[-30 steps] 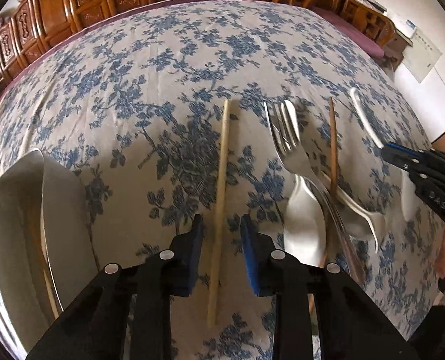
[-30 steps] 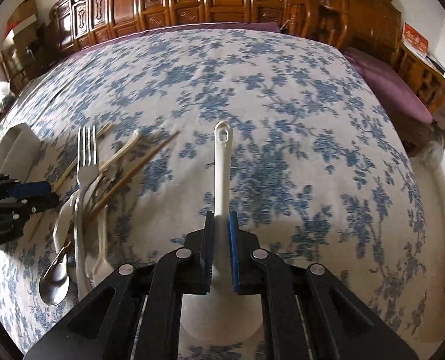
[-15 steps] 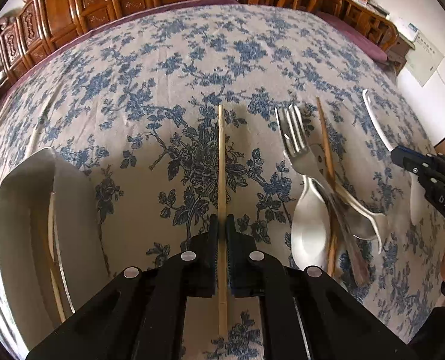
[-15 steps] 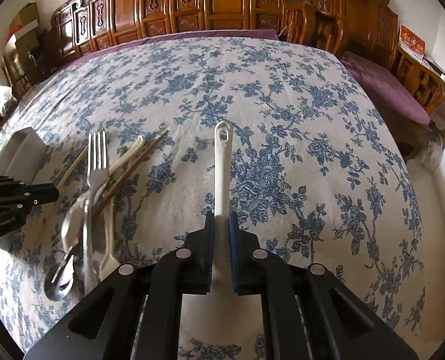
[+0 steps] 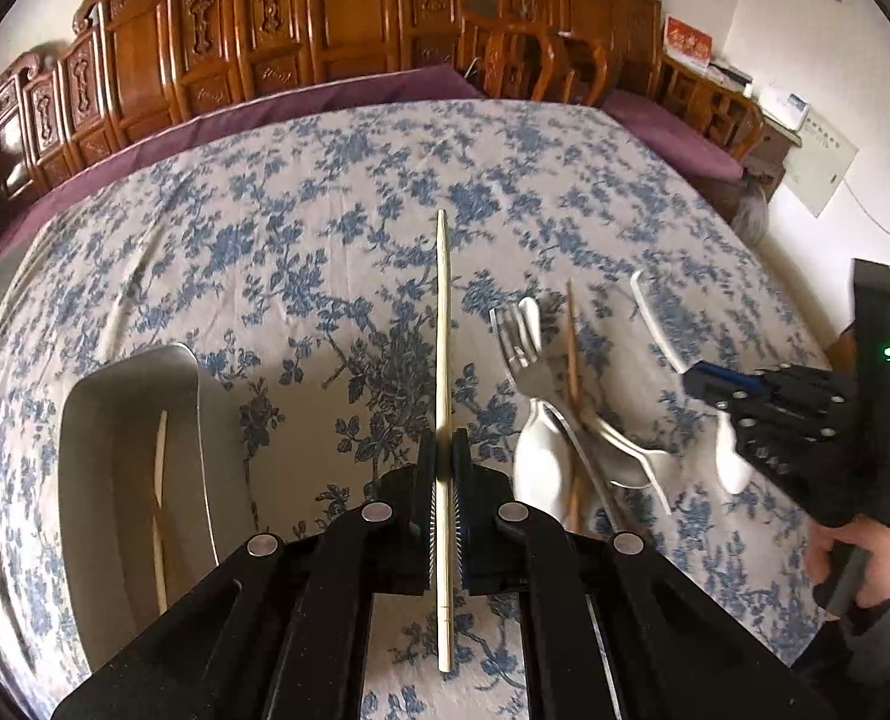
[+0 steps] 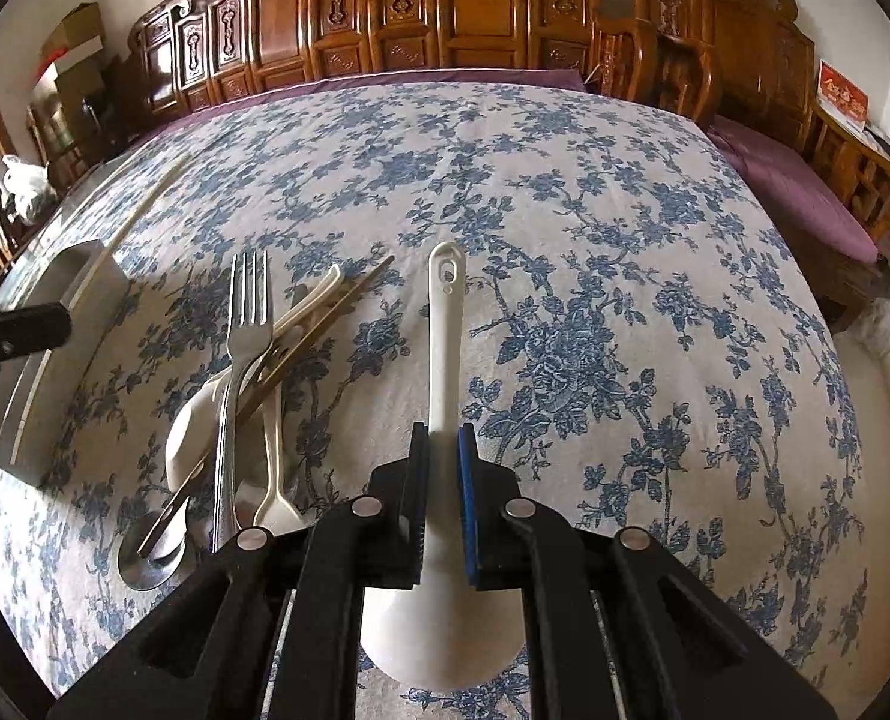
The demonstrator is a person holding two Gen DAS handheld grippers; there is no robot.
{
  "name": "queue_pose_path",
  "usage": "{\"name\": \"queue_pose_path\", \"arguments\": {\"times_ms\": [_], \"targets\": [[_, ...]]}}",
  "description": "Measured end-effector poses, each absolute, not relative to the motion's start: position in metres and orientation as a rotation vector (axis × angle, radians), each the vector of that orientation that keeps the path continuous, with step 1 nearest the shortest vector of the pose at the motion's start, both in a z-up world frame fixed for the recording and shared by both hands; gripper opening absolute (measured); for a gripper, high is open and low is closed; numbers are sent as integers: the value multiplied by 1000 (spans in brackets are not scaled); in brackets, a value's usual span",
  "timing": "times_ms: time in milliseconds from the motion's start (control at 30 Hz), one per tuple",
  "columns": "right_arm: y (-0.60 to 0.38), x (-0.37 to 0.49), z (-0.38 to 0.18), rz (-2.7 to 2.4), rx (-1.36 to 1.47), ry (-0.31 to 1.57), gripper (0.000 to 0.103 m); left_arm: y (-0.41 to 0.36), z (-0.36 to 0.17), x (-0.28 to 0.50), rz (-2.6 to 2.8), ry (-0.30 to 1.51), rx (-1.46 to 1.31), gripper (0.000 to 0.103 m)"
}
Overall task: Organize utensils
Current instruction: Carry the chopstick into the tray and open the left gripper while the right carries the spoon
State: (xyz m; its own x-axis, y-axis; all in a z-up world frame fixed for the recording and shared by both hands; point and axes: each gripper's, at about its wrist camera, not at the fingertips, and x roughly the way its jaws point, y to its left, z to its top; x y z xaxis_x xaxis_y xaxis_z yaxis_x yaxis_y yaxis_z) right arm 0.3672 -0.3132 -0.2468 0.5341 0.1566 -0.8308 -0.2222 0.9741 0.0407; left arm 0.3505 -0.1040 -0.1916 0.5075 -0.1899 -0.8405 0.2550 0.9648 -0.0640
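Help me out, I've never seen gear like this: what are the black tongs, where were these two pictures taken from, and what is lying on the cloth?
No robot here: a person holds a pair of tongs in each hand, each carrying a camera looking along its fingers. The left tongs are shut on a pale chopstick. The right tongs are shut on a white spoon. On the flowered tablecloth lies a pile with a fork, spoons and a brown chopstick. The metal tray holds another chopstick.
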Motion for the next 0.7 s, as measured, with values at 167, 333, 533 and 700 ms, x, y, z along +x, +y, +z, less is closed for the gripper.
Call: {"name": "queue_pose_path", "arguments": {"times_ms": [167, 333, 533, 700], "targets": [[-311, 364, -244, 231, -74, 970, 11, -106, -180, 344, -287, 986, 67, 4], [-302, 354, -236, 262, -77, 952, 11, -104, -171, 338, -298, 968, 63, 4], [-279, 340, -217, 309, -94, 902, 11, -93, -165, 326, -302, 952, 56, 4], [-255, 330, -202, 347, -124, 869, 11, -71, -160, 313, -292, 940, 55, 4]]}}
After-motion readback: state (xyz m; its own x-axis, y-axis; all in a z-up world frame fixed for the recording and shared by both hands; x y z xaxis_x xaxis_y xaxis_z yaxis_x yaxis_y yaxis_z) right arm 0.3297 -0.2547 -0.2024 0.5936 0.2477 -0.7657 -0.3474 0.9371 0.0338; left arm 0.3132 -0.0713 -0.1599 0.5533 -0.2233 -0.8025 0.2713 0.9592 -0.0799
